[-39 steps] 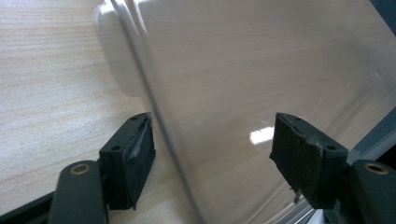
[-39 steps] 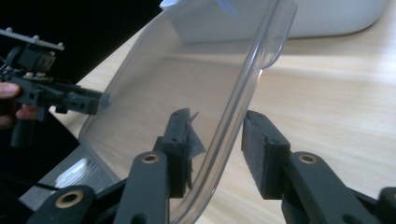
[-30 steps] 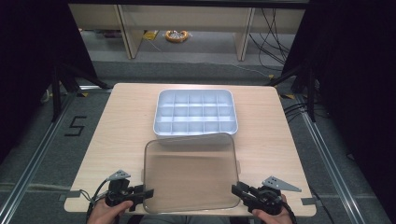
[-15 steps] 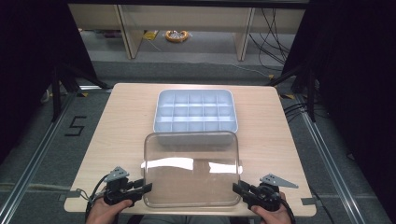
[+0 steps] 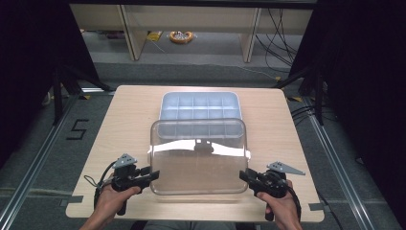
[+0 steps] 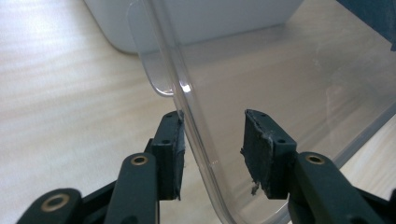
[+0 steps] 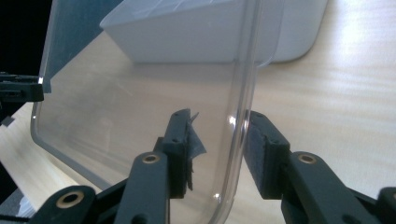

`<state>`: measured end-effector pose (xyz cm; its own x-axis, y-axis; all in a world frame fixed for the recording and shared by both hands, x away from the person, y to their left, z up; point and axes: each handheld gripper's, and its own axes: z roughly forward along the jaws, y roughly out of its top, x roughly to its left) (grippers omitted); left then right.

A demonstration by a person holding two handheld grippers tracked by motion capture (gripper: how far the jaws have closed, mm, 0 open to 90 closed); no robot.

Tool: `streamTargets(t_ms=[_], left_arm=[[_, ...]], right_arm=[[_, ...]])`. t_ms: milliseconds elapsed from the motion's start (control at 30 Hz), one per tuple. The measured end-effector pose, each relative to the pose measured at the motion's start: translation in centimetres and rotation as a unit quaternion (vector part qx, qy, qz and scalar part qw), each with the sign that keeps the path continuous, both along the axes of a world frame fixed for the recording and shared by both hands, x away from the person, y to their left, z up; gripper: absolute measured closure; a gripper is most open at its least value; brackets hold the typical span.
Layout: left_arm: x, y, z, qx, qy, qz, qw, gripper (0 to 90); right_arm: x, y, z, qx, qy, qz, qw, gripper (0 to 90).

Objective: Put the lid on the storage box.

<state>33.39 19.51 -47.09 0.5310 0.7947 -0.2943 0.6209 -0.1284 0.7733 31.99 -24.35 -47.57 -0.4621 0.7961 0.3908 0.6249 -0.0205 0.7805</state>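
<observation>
Lid (image 5: 198, 158) of clear plastic, which a second before had lain flat on the table (image 5: 129, 110) in the lower middle of the high view, had come up off the wood and tipped; its far edge now overlapped the near row of the white compartment tray (image 5: 198, 103) at the frame's centre, and a bright band of reflection crossed it. The left gripper (image 5: 154, 175) at lower left and the right gripper (image 5: 243, 175) at lower right were clamped on its two side edges; the hands had risen with it.

In the left gripper view the left gripper (image 6: 212, 135) straddled the lid's (image 6: 280, 93) rim at bottom centre, the left pad pressed against the rim; the tray's (image 6: 187, 18) wall stood at the top, bare table (image 6: 60, 93) at left.

In the right gripper view the right gripper (image 7: 219, 135) gripped the lid's (image 7: 140, 93) opposite rim the same way; the tray (image 7: 210, 42) sat at the top, table (image 7: 341, 93) at right.

Judged from this, the lift was done and the carry toward the tray under way; the lid would need levelling and squaring over the tray before it could seat.
</observation>
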Motion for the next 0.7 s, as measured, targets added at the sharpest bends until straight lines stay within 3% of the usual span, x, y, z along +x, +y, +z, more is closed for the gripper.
streamTargets(t_ms=[100, 200, 233, 267, 333, 400, 433, 500, 567, 600, 633, 700], left_arm=[[0.7, 0.0, 0.5, 0.002, -0.003, 0.0, 1.0, 58.3], [1.6, -0.3, 1.3, 0.003, -0.014, 0.004, 0.9999, 58.3], [2.0, -0.4, 1.6, 0.006, -0.014, 0.005, 0.9999, 58.3], [2.4, -0.4, 1.9, 0.004, -0.017, 0.007, 0.9998, 58.3], [3.6, -0.6, 2.8, 0.002, -0.024, 0.018, 0.9996, 58.4], [4.1, -0.7, 3.2, 0.005, -0.027, 0.021, 0.9994, 58.4], [5.1, -0.7, 3.7, -0.001, -0.031, 0.023, 0.9993, 58.6], [5.6, -0.7, 4.0, -0.005, -0.032, 0.029, 0.9991, 58.7], [7.2, -0.7, 4.8, -0.016, -0.029, 0.042, 0.9986, 58.7], [7.2, -0.7, 4.8, -0.016, -0.029, 0.042, 0.9986, 58.5], [7.7, -0.6, 5.0, -0.019, -0.028, 0.044, 0.9985, 58.5], [8.6, -0.6, 5.5, -0.019, -0.028, 0.051, 0.9981, 58.4]], right_arm=[[0.5, 0.1, 0.5, 0.006, 0.002, -0.01, 0.9999, 64.0], [1.9, 0.1, 1.4, -0.009, -0.016, -0.009, 0.9998, 63.2], [2.0, 0.3, 1.8, -0.001, 0.001, -0.021, 0.9998, 63.2], [2.0, 0.3, 1.8, -0.001, 0.001, -0.021, 0.9998, 63.2], [3.5, 0.2, 2.3, -0.011, -0.024, -0.018, 0.9995, 63.1], [3.7, 0.2, 2.5, -0.013, -0.026, -0.021, 0.9994, 63.0], [4.6, 0.4, 3.2, -0.004, -0.025, -0.026, 0.9993, 63.0], [5.0, 0.5, 3.5, -0.003, -0.022, -0.032, 0.9992, 62.8], [6.5, 0.7, 4.2, -0.007, -0.035, -0.037, 0.9987, 62.0], [6.7, 0.9, 4.6, 0.001, -0.025, -0.038, 0.999, 61.8], [6.7, 0.9, 4.6, 0.001, -0.025, -0.038, 0.999, 61.8], [8.3, 1.0, 5.2, -0.01, -0.038, -0.038, 0.9985, 61.6]])
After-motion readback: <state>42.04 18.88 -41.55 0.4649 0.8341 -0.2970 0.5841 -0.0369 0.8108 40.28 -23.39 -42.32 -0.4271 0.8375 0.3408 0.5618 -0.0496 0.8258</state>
